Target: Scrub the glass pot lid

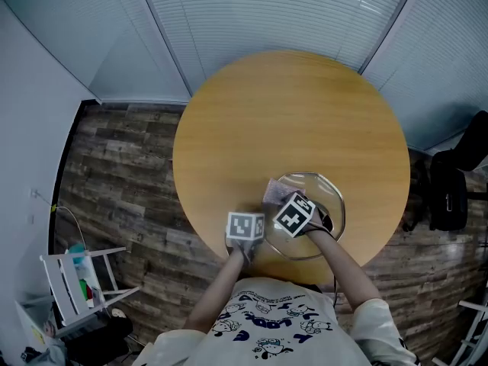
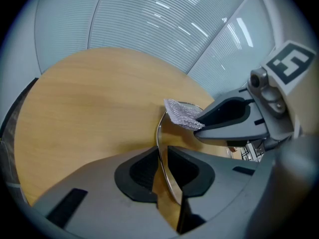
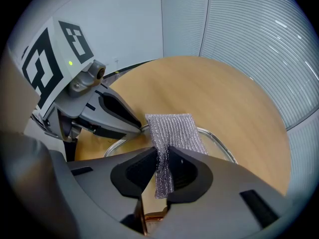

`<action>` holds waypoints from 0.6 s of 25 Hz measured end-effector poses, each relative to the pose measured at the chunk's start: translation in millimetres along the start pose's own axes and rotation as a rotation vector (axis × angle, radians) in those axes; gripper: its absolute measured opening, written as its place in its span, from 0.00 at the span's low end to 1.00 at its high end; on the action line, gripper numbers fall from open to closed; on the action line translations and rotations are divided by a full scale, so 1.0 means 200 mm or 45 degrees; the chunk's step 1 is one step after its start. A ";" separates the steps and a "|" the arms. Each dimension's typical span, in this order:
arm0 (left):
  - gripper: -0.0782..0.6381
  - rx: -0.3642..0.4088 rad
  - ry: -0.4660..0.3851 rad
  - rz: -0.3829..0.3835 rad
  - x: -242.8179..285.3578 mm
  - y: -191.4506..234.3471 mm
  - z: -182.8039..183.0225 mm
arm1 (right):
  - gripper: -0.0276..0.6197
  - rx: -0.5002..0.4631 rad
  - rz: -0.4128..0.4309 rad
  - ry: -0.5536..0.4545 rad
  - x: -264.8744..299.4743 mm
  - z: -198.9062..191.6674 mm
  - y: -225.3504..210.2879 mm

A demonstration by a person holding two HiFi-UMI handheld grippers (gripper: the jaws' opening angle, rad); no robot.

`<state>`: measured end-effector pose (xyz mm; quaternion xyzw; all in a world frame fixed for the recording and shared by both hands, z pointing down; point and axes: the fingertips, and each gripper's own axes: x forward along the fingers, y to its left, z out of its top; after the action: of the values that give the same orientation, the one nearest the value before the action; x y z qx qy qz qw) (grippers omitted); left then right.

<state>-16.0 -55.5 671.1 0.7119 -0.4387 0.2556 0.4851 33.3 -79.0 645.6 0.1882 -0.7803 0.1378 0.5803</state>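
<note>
Head view: I've got both tools down at the near edge of the round wooden worktop [image 1: 290, 105], right in front of the person's chest. The glass pot lid [image 1: 316, 193] is there, just right of centre. My left tool [image 2: 162, 156] is clamped on the lid's metal rim, which runs straight between its pads in the left gripper view. My right tool [image 3: 163, 158] is pinching a silver mesh scrub cloth [image 3: 172, 128], jaws clenched on its lower end. The free end fans out over the lid's rim, just beside the left tool's tip. Whether the lid lies flat or tipped up, I cannot tell.
</note>
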 end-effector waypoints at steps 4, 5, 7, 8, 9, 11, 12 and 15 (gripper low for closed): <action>0.20 0.021 0.007 0.017 0.01 -0.01 0.00 | 0.16 0.019 0.007 -0.007 0.01 0.00 -0.03; 0.20 0.019 0.007 0.020 0.01 -0.01 0.00 | 0.16 0.026 0.007 -0.010 0.01 0.00 -0.04; 0.20 0.021 0.009 0.024 0.00 -0.02 0.00 | 0.16 0.040 0.007 -0.016 0.00 0.01 -0.06; 0.20 0.022 0.013 0.026 0.00 -0.02 0.00 | 0.16 0.049 0.007 -0.018 0.00 0.01 -0.07; 0.20 0.023 0.017 0.026 0.01 -0.02 0.00 | 0.16 0.057 0.007 -0.019 0.00 0.01 -0.08; 0.20 0.022 0.025 0.020 0.01 -0.03 0.00 | 0.16 0.074 0.007 -0.021 0.00 0.01 -0.11; 0.20 0.019 0.026 0.016 0.01 -0.02 0.00 | 0.16 0.085 0.009 -0.022 0.01 0.01 -0.12; 0.20 0.012 0.025 0.008 0.00 -0.01 -0.01 | 0.16 0.119 0.020 -0.022 0.01 0.02 -0.12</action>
<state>-13.6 -53.3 670.2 0.7102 -0.4351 0.2661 0.4852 40.0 -103.1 645.2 0.2101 -0.7796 0.1769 0.5629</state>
